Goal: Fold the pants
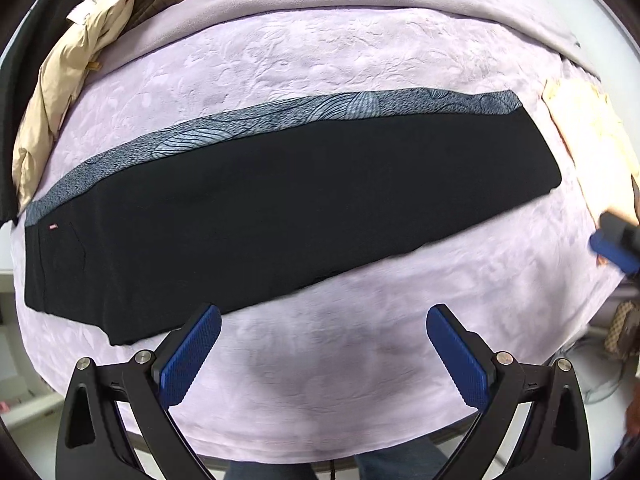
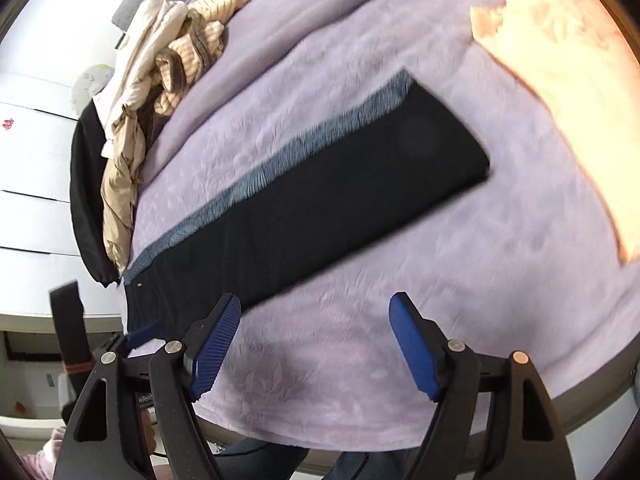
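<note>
Two pairs of tongs, both spread wide with nothing between the blue pads, so nobody's gripping anything right now. The pants [image 1: 288,200] are laid out long and flat across the lilac blanket [image 1: 320,64] on the bed, one leg stacked on the other by the look of it, with the patterned grey-blue strip running along the far edge and the waistband end off to the left. My guess is the lengthwise fold is done and they're stretched out straight so the ends can be brought together next. The left tongs [image 1: 323,356] point pretty much straight down over the bare blanket just this side of the near edge, not touching the cloth. The right tongs [image 2: 315,346] tilt down at a slant, also over blanket, near that same edge but clear of it. A heap of clothes [image 2: 160,92] sits at the far left corner and a cream cloth [image 2: 560,80] lies well off to the right, both out of the way.
</note>
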